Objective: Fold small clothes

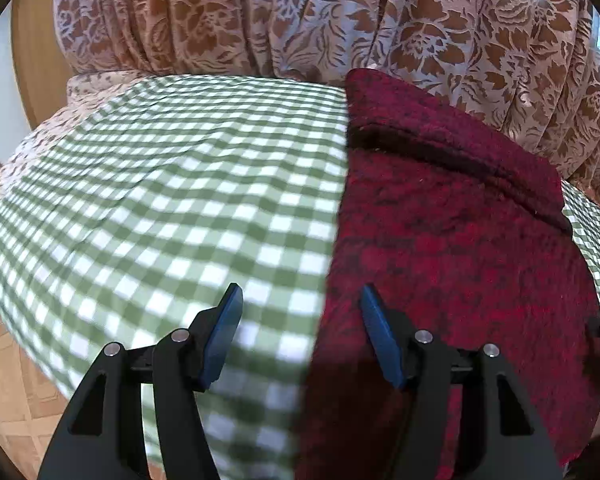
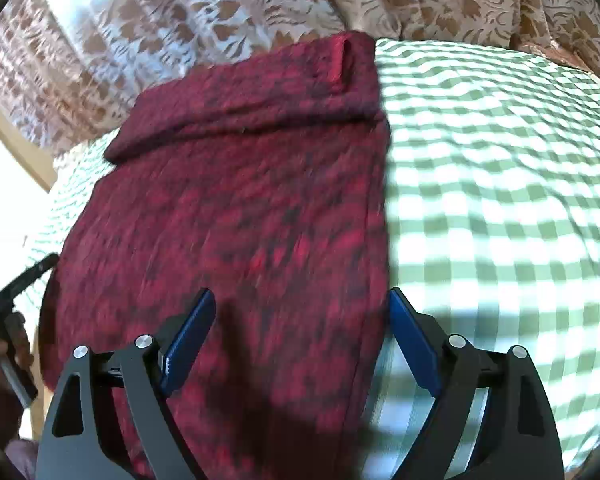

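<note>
A dark red fuzzy knitted garment (image 1: 452, 240) lies flat on a green and white checked cloth (image 1: 172, 184), with its far end folded back into a band. In the left wrist view my left gripper (image 1: 300, 300) hovers open over the garment's left edge, one blue pad over the checks and one over the red knit, gripping nothing. The right wrist view shows the same garment (image 2: 236, 216) on the checked cloth (image 2: 500, 184). My right gripper (image 2: 300, 304) stands wide open above the garment's right edge, empty. The left gripper's tip (image 2: 24, 276) shows at the far left with a hand.
Patterned brown and cream curtains (image 1: 300, 16) hang right behind the table. A wooden floor (image 1: 8, 384) shows at the lower left below the cloth's edge. A pale wooden frame (image 2: 16, 140) stands at the left in the right wrist view.
</note>
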Demonstrator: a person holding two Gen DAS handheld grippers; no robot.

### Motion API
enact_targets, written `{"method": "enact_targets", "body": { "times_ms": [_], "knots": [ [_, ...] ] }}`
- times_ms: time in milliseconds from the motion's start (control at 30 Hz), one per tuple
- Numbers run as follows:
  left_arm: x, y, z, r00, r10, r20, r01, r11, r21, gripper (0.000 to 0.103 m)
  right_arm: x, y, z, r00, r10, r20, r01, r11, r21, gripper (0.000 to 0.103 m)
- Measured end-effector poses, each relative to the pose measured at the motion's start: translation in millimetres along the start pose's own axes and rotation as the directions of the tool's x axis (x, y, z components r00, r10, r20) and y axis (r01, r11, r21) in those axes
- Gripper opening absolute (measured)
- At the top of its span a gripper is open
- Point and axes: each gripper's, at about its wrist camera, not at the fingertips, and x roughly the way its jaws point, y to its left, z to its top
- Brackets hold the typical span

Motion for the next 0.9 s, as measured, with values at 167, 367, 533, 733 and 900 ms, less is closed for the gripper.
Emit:
{"method": "enact_targets", "body": {
  "times_ms": [167,367,533,733,900],
  "knots": [
    [-15.7,15.2,-18.7,1.000,-0.002,-0.012,0.002,1.000,-0.028,0.062,-11.2,6.8,-26.3,0.998,0.031,-0.053,-0.032,0.999,-0.021,0.086],
    [-32.0,29.3,-46.9,0.997,-0.052,-0.059,0.050,0.998,-0.043,0.059,-28.3,10.9,-64.6,0.990,0.087,-0.115,-0.088,0.996,-0.008,0.080],
    [-38.6,25.0,-62.9,0.986,-0.124,-0.111,0.123,0.992,-0.015,0.046,-34.6,8.1,-87.8,0.972,0.144,-0.187,-0.141,0.990,0.029,0.058],
    [-44.2,6.9,-72.4,0.970,-0.189,-0.151,0.201,0.977,0.066,0.007,-37.5,3.1,-95.2,0.958,0.177,-0.227,-0.173,0.984,0.036,0.035],
    [-59.9,0.8,-60.6,0.959,-0.250,-0.130,0.265,0.958,0.109,0.000,-51.0,9.1,-82.2,0.956,0.210,-0.206,-0.213,0.977,0.007,0.023]
  ]
}}
